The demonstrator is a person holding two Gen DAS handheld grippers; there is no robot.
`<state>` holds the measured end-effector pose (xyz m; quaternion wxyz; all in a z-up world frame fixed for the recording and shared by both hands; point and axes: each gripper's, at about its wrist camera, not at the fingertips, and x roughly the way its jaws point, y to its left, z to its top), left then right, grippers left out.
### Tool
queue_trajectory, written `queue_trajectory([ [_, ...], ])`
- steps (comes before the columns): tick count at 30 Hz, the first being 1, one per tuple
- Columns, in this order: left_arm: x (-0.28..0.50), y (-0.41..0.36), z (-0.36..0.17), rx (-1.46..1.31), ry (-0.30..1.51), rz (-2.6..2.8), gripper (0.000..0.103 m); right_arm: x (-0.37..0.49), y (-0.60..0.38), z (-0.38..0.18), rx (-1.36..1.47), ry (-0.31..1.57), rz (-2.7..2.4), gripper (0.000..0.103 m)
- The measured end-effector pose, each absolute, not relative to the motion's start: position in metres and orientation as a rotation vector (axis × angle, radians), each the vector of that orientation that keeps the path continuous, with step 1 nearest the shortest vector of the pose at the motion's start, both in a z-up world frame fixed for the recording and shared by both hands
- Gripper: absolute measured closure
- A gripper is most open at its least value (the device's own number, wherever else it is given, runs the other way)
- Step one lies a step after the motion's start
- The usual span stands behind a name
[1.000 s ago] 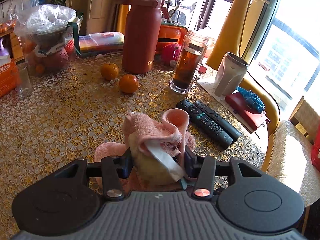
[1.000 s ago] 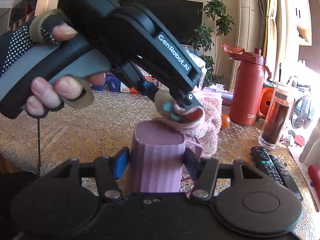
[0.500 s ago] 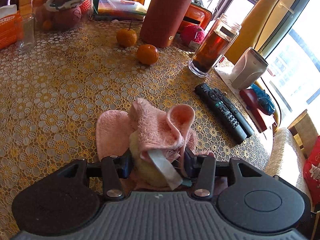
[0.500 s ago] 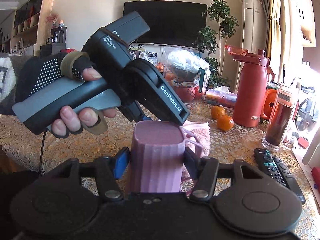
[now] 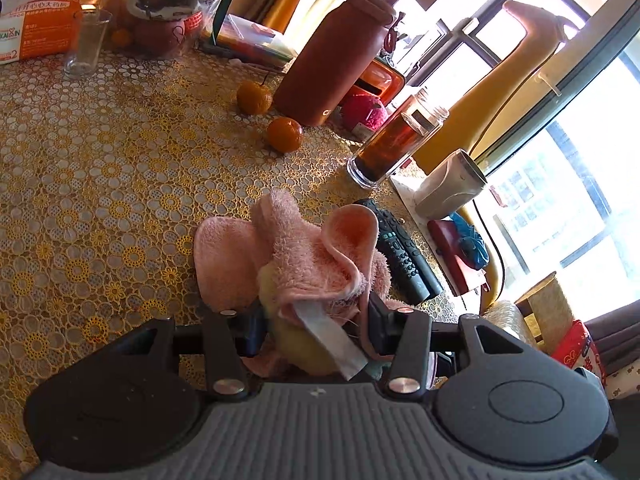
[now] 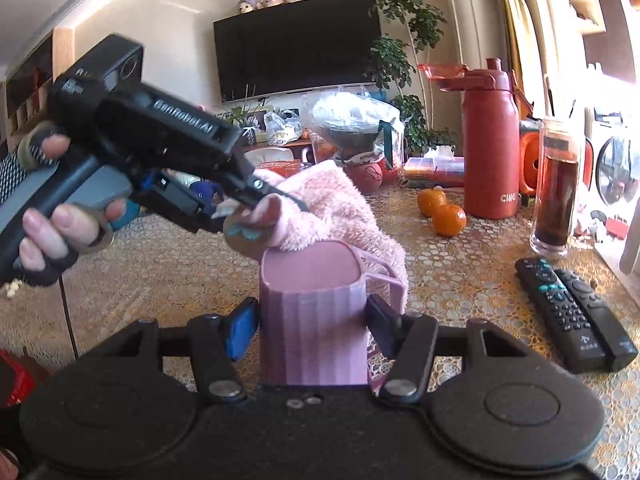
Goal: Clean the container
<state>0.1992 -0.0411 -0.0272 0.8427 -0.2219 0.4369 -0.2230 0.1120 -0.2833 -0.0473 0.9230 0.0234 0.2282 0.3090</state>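
Note:
A pink ribbed plastic cup (image 6: 314,316) with a side handle stands between the fingers of my right gripper (image 6: 312,320), which is shut on it, held above the table. My left gripper (image 5: 316,320) is shut on a fluffy pink cloth (image 5: 296,256) with a white label. In the right wrist view the left gripper (image 6: 248,196), held by a gloved hand (image 6: 60,224), presses the pink cloth (image 6: 336,208) onto the cup's top rim at its far left. The cup's inside is hidden.
The round table (image 5: 100,168) has a gold lace cover. On it stand a red flask (image 5: 336,56), two oranges (image 5: 284,134), a glass jar of dark tea (image 5: 394,144), two black remotes (image 6: 572,312), a steel tumbler (image 5: 448,188) and a drinking glass (image 5: 86,42).
The left gripper with the cloth rose from behind the cup and tilted down onto its top rim. The right gripper and cup stayed nearly still.

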Motion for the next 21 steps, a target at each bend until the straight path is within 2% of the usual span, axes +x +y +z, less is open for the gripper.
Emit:
queue_trajectory([
  [7, 0.203, -0.053, -0.04, -0.445, 0.94, -0.454, 0.055, 0.119, -0.311, -0.049, 0.213, 0.5, 0.625, 0.045],
  [21, 0.197, -0.074, -0.06, -0.186, 0.944, -0.394, 0.055, 0.125, -0.32, -0.05, 0.301, 0.522, 0.616, 0.045],
])
